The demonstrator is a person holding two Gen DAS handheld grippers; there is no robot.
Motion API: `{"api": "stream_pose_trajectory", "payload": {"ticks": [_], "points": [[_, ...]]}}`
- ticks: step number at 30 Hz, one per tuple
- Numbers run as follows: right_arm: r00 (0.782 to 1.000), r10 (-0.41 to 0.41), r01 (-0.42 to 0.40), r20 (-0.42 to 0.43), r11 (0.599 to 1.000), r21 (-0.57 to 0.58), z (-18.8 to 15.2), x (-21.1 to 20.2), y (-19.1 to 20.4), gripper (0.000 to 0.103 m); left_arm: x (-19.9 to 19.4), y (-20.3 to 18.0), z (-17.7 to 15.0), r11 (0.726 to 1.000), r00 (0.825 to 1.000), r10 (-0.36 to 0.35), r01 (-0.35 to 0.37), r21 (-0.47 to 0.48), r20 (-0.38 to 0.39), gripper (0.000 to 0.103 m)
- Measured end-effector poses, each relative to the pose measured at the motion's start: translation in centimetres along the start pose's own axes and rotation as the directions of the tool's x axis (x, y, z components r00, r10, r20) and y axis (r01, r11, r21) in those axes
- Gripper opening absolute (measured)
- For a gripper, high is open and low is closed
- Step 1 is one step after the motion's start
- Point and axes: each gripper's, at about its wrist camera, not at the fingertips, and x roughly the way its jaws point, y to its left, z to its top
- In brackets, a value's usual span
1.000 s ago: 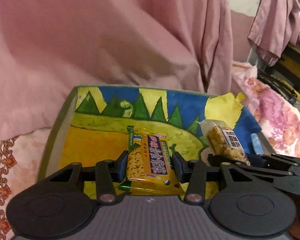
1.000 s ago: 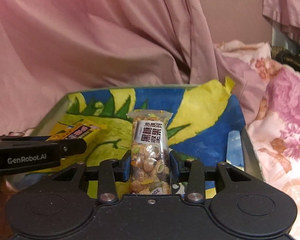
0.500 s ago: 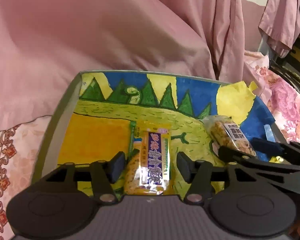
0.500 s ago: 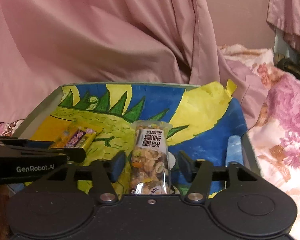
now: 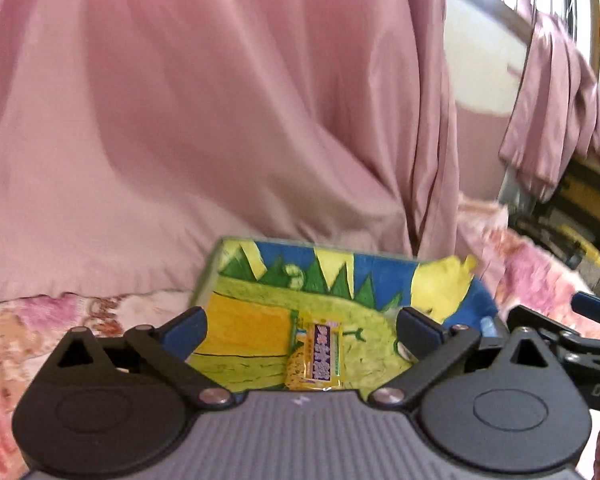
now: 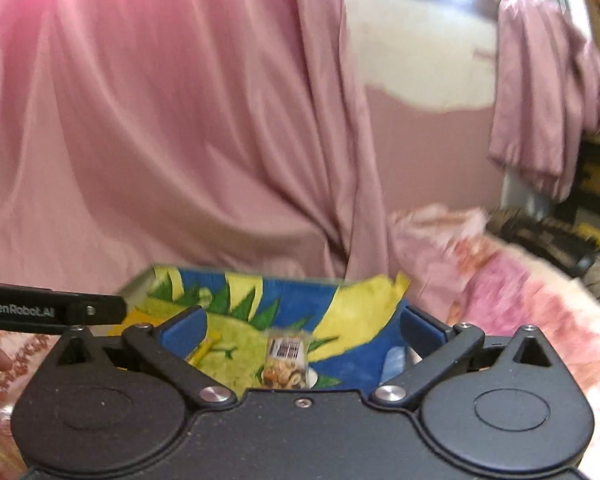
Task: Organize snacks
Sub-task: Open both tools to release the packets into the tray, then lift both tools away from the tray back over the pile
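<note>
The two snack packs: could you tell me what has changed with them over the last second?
Both were let go: the left gripper released the yellow bar, the right gripper the nut pack. Both grippers opened wide and drew back. The packs lie in the tray, which stayed put.

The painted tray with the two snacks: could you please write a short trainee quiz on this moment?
1. True or false: the left gripper clamps the yellow-and-purple wrapped snack bar.
2. The clear packet of mixed nuts lies where? A) in the colourfully painted tray B) on the pink floral bedding C) between shut jaws
3. Fill in: the right gripper's jaws are ____.

Key: 1 false, since its jaws stand wide and the bar lies in the tray. 2 A. 3 open.
</note>
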Motion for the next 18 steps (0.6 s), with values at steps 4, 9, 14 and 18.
{"api": "stream_pose_trajectory", "payload": {"ticks": [4,9,14,18], "points": [[0.998,0.008,-0.009,0.067,1.000,0.012,0.1,-4.5,0.3,0.102,-4.3,0.8,-0.5,0.999,0.996,0.022,-0.019,-0.035,0.091,0.103],[0.993,0.014,-0.017,0.115,1.000,0.019,-0.5,-9.8,1.0,0.102,-9.5,1.5,-1.8,0.998,0.984,0.053,-0.046,-0.047,0.171,0.103],[0.992,0.011,-0.014,0.127,1.000,0.021,-1.7,-14.8,1.7,0.102,-14.2,1.7,-4.0,0.995,0.977,0.101,-0.097,-0.030,0.190,0.103],[0.994,0.001,-0.005,0.111,0.999,0.034,-3.1,-18.2,2.0,0.102,-17.2,1.9,-6.3,0.994,0.982,0.107,-0.105,-0.026,0.158,0.103]]}}
